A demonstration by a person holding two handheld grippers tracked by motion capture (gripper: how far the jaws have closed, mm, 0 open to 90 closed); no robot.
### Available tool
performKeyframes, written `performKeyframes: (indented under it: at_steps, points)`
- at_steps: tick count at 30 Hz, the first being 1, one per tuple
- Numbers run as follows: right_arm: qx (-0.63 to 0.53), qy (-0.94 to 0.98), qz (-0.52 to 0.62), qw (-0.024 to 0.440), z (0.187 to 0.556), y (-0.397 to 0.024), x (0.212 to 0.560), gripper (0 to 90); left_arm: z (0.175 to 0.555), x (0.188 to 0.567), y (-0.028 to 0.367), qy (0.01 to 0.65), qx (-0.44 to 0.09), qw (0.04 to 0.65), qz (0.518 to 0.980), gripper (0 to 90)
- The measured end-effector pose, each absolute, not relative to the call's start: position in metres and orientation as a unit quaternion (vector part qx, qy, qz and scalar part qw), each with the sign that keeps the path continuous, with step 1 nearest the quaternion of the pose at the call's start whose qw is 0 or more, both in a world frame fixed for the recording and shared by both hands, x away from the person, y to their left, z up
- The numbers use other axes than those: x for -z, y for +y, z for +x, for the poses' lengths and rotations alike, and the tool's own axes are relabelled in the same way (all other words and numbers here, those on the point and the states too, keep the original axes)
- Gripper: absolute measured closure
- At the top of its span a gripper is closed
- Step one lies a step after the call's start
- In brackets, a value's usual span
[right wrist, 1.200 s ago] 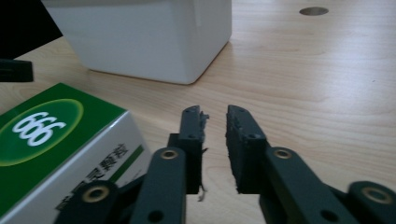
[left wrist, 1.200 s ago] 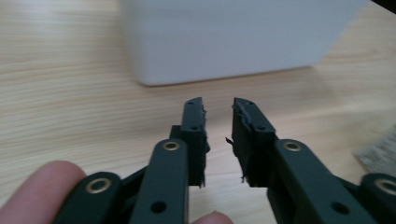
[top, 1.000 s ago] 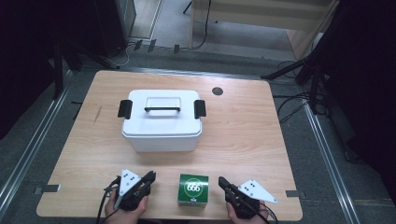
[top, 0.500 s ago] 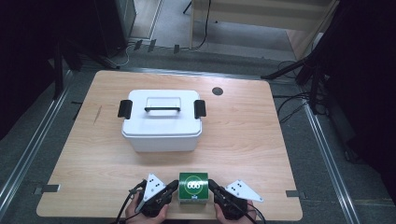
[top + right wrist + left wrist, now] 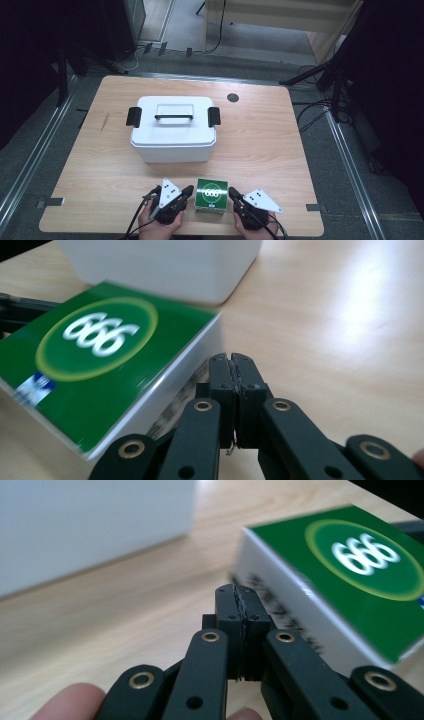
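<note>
A small green box (image 5: 211, 196) with white sides and "666" on its top lies near the table's front edge. My left gripper (image 5: 188, 190) is shut, its tip right beside the box's left side (image 5: 300, 610); whether it touches I cannot tell. My right gripper (image 5: 232, 192) is shut too, close against the box's right side (image 5: 100, 370). In the left gripper view the jaws (image 5: 239, 592) are pressed together with nothing between them. The right gripper (image 5: 231, 360) looks the same. A white lidded container (image 5: 172, 128) with a black handle and black side latches stands behind the box.
The wooden table (image 5: 260, 145) has a dark round grommet (image 5: 232, 97) at the back right. Bare wood lies on both sides of the container. Cables and dark stands crowd the floor beyond the table's right edge (image 5: 320, 100).
Both grippers have moved inward from either side toward the green box and now flank it closely. The box and the container have stayed in place.
</note>
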State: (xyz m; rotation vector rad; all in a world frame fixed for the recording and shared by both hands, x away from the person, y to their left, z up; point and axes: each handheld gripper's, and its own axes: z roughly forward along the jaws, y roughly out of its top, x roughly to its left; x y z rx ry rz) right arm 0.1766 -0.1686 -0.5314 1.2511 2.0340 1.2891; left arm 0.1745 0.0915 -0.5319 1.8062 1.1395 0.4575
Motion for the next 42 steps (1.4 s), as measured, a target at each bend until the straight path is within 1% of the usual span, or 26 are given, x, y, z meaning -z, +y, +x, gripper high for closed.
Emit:
performKeyframes:
  at_steps: [2, 7, 10, 13, 15, 20, 22, 25, 29, 32, 34, 36, 38, 42]
  points:
    - [-0.468, 0.73, 0.439, 0.235, 0.179, -0.174, 0.526, 88.6, 0.178, 0.529, 0.108, 0.477, -0.199, 0.459, 0.723, 90.0]
    - [-0.48, 0.724, 0.428, 0.249, 0.191, -0.187, 0.517, 88.8, 0.191, 0.527, 0.158, 0.53, -0.224, 0.453, 0.682, 90.0]
    - [-0.49, 0.719, 0.428, 0.243, 0.199, -0.19, 0.511, 88.8, 0.199, 0.524, 0.182, 0.556, -0.236, 0.451, 0.658, 90.0]
    - [-0.486, 0.729, 0.414, 0.245, 0.214, -0.189, 0.502, 88.8, 0.205, 0.519, 0.196, 0.562, -0.268, 0.438, 0.649, 90.0]
    - [-0.489, 0.729, 0.41, 0.246, 0.226, -0.187, 0.497, 88.8, 0.209, 0.517, 0.203, 0.566, -0.277, 0.436, 0.642, 90.0]
    - [-0.488, 0.74, 0.402, 0.228, 0.262, -0.174, 0.494, 88.6, 0.22, 0.512, 0.226, 0.587, -0.28, 0.434, 0.624, 90.0]
    - [-0.486, 0.745, 0.399, 0.222, 0.275, -0.167, 0.495, 87.0, 0.224, 0.511, 0.236, 0.597, -0.276, 0.438, 0.613, 90.0]
    - [-0.481, 0.751, 0.4, 0.21, 0.294, -0.16, 0.495, 87.3, 0.233, 0.505, 0.247, 0.603, -0.27, 0.43, 0.615, 90.0]
    - [-0.475, 0.757, 0.402, 0.198, 0.317, -0.147, 0.498, 89.0, 0.247, 0.498, 0.25, 0.604, -0.258, 0.427, 0.621, 90.0]
    - [-0.468, 0.764, 0.398, 0.197, 0.332, -0.136, 0.501, 88.7, 0.256, 0.493, 0.243, 0.601, -0.247, 0.43, 0.626, 90.0]
    - [-0.468, 0.764, 0.403, 0.186, 0.337, -0.132, 0.502, 88.5, 0.259, 0.491, 0.236, 0.595, -0.246, 0.433, 0.631, 90.0]
    - [-0.471, 0.764, 0.405, 0.175, 0.34, -0.129, 0.503, 88.5, 0.26, 0.491, 0.229, 0.596, -0.252, 0.432, 0.628, 90.0]
    - [-0.483, 0.761, 0.402, 0.164, 0.34, -0.129, 0.503, 90.0, 0.262, 0.493, 0.226, 0.598, -0.246, 0.437, 0.625, 90.0]
    - [-0.479, 0.76, 0.406, 0.171, 0.337, -0.13, 0.504, 90.0, 0.263, 0.494, 0.221, 0.599, -0.247, 0.437, 0.623, 90.0]
